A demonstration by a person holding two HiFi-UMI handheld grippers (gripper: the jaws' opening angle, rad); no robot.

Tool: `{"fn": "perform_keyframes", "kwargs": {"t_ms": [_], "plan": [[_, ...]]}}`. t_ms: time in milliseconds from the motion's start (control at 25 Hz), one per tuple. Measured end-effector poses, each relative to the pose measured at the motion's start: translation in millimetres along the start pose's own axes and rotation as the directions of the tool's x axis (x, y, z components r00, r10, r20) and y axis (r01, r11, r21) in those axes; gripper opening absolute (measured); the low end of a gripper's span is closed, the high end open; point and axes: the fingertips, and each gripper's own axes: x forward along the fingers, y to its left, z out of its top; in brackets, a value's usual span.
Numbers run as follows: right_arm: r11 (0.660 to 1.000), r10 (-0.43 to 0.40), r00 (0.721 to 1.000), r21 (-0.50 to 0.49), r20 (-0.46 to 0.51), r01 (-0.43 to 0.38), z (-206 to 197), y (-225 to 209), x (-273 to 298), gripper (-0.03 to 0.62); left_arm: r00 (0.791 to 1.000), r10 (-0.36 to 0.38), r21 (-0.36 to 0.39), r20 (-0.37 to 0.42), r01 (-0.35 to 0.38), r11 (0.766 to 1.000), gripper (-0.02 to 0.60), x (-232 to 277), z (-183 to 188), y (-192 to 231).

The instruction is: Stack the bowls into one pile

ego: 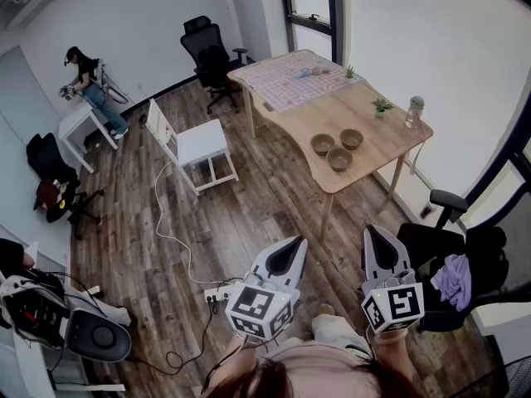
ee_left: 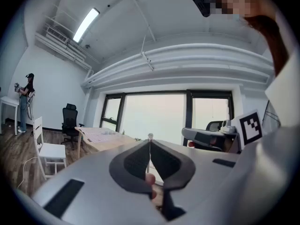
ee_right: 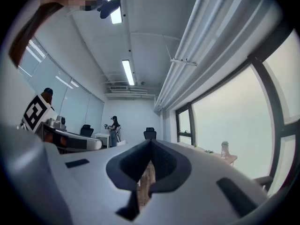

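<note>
Three brown bowls sit apart on the wooden table [ego: 377, 143] across the room: one on the left [ego: 322, 144], one behind it to the right [ego: 351, 138], one nearest the table's front edge [ego: 339, 159]. My left gripper [ego: 288, 253] is held low in the head view, far from the table, jaws shut with nothing between them. My right gripper [ego: 378, 246] is beside it, also shut and empty. In the left gripper view the shut left gripper [ee_left: 150, 142] points level toward the distant table [ee_left: 101, 139]. The right gripper [ee_right: 150, 144] points level along the window wall.
A white chair [ego: 195, 145] stands left of the table. A black office chair [ego: 452, 259] with a purple cloth is at my right. Cables and a power strip [ego: 217, 290] lie on the wood floor ahead. A person [ego: 87, 81] stands at a white desk far left.
</note>
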Motion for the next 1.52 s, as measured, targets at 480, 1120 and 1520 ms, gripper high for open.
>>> {"fn": "perform_keyframes", "kwargs": {"t_ms": [480, 1120, 1520], "plan": [[1.0, -0.003, 1.0, 0.002, -0.006, 0.003, -2, -30, 22, -0.002, 1.0, -0.02, 0.014, -0.009, 0.02, 1.0, 0.011, 48, 3, 1], [1.0, 0.015, 1.0, 0.02, 0.001, -0.015, -7, -102, 61, -0.002, 1.0, -0.017, 0.002, -0.019, 0.017, 1.0, 0.011, 132, 10, -6], [0.999, 0.051, 0.999, -0.018, -0.002, -0.051, -7, -142, 82, -0.002, 1.0, 0.006, 0.004, -0.022, -0.006, 1.0, 0.011, 176, 10, -20]]}}
